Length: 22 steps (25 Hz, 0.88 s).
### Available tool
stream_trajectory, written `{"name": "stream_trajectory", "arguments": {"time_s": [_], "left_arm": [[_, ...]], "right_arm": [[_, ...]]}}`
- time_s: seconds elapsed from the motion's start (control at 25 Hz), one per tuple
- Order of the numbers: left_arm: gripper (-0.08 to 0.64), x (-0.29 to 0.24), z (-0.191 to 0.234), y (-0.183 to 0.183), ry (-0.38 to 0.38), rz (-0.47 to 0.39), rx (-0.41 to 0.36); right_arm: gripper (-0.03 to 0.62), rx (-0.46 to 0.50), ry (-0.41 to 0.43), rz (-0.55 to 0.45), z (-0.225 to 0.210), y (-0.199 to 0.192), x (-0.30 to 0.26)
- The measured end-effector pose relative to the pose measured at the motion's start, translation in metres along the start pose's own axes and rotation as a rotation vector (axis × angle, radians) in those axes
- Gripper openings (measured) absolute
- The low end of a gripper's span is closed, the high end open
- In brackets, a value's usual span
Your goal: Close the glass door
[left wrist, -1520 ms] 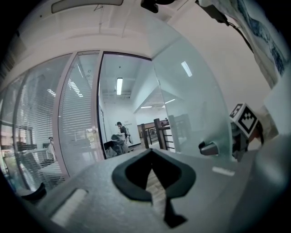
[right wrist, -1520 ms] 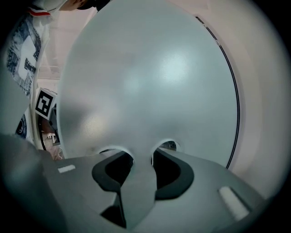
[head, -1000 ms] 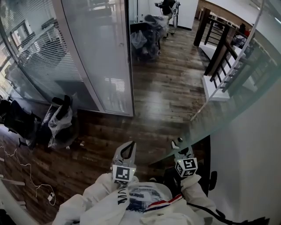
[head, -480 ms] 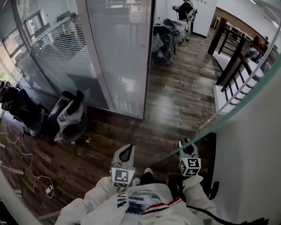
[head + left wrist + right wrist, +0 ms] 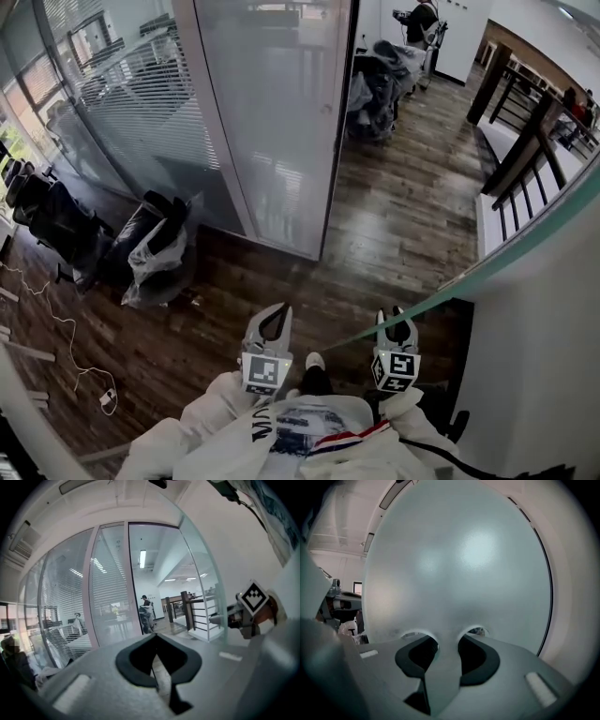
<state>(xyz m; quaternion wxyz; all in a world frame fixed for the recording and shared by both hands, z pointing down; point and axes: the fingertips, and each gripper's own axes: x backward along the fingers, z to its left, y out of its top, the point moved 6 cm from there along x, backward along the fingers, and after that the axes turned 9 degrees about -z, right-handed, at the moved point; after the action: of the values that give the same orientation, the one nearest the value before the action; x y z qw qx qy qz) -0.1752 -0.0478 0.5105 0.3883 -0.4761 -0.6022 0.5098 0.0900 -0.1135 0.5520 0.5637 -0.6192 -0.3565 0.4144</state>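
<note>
- Glass door (image 5: 525, 246): it stands open at the person's right, and its green-tinted edge runs from the right gripper (image 5: 396, 323) up towards the right edge of the head view, along the white wall (image 5: 544, 375).
- In the right gripper view the frosted pane (image 5: 459, 564) fills almost the whole picture.
- The right gripper (image 5: 447, 637) has just been closing its jaws, and the door's edge sits between the pads, grasped on both faces.
- The left gripper (image 5: 272, 319) is held level just beside the right one, away from the door. Its jaws (image 5: 156, 637) are clenched tip to tip with nothing between them.
- Across the wooden floor (image 5: 394, 216) stands a frosted glass partition (image 5: 272, 122), well apart from the door.
</note>
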Motion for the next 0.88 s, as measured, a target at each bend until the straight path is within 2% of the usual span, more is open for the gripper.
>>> {"name": "stream_trajectory", "arguments": {"time_s": [0.32, 0.52, 0.72, 0.88], "left_arm": [[0.002, -0.047, 0.026, 0.004, 0.052, 0.002, -0.033], [0.002, -0.061, 0.043, 0.008, 0.118, 0.002, -0.002], [0.003, -0.073, 0.06, 0.004, 0.176, 0.024, -0.016], [0.002, -0.086, 0.067, 0.003, 0.203, 0.021, -0.009]], "right_arm": [[0.126, 0.021, -0.018, 0.018, 0.012, 0.005, -0.057], [0.124, 0.018, -0.017, 0.003, 0.017, 0.008, -0.094], [0.124, 0.004, -0.041, 0.024, 0.021, 0.01, -0.131], [0.124, 0.015, -0.024, 0.017, 0.022, 0.014, -0.154]]}}
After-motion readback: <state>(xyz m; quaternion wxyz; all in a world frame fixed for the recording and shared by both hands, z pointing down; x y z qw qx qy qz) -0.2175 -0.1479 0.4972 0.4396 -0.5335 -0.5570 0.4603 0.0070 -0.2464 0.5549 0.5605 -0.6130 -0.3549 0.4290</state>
